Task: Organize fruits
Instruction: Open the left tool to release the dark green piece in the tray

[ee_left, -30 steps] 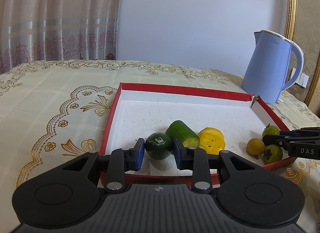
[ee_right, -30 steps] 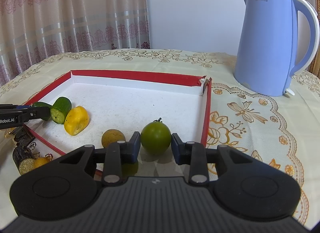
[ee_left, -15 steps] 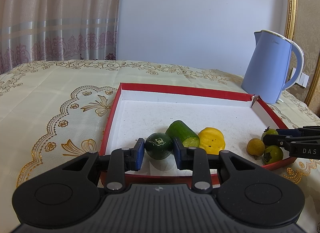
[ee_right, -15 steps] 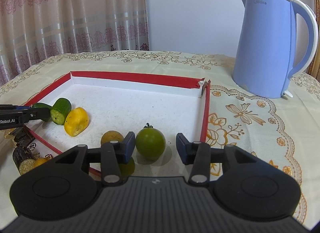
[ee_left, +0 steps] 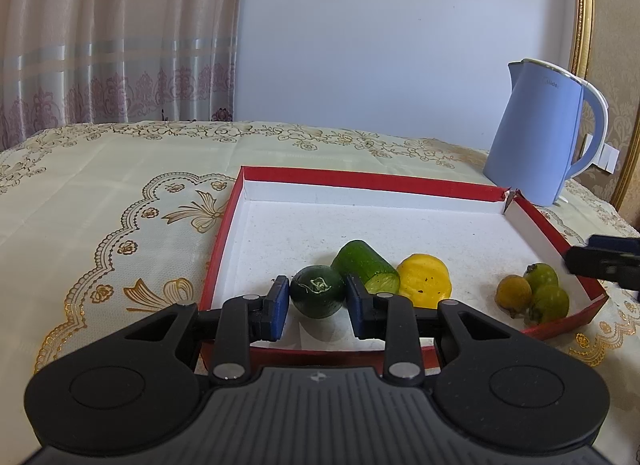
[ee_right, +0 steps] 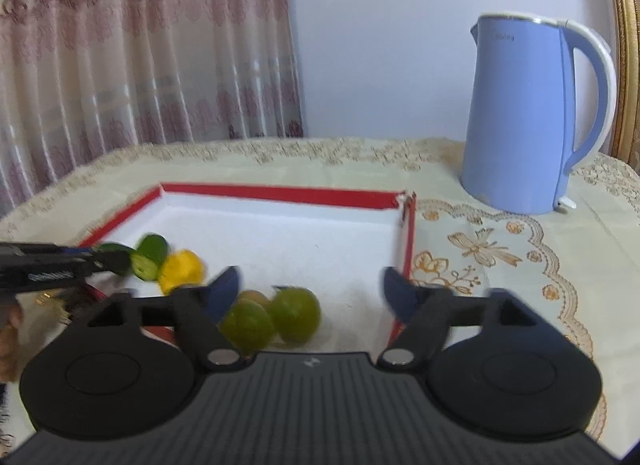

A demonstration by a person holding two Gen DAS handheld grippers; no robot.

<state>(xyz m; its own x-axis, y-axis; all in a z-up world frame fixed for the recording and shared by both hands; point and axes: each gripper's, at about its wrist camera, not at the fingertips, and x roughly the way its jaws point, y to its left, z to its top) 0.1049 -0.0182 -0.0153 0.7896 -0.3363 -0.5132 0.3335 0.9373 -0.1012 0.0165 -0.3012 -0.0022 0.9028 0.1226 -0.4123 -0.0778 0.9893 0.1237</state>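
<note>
A red-rimmed white tray (ee_left: 400, 179) holds the fruits. My left gripper (ee_left: 318, 303) has its jaws around a dark green round fruit (ee_left: 317, 297) that rests on the tray floor, with small gaps at both pads. Beside it lie a cut cucumber piece (ee_left: 366, 271) and a yellow fruit (ee_left: 426, 285). At the tray's right corner sit a brownish-yellow fruit (ee_left: 513, 291) and two green fruits (ee_left: 550, 303). My right gripper (ee_right: 312, 289) is wide open and empty, above and behind those green fruits (ee_right: 296, 313). The right wrist view is blurred by motion.
A blue electric kettle (ee_right: 524, 113) stands on the embroidered tablecloth (ee_left: 100, 193) behind the tray's far right corner. Curtains and a wall are behind the table. A gold frame edge (ee_left: 584, 17) is at the far right.
My right gripper opened wide, let go of the green fruit in the tray's corner, and pulled up and back. My left gripper stayed in place around the dark green fruit.
</note>
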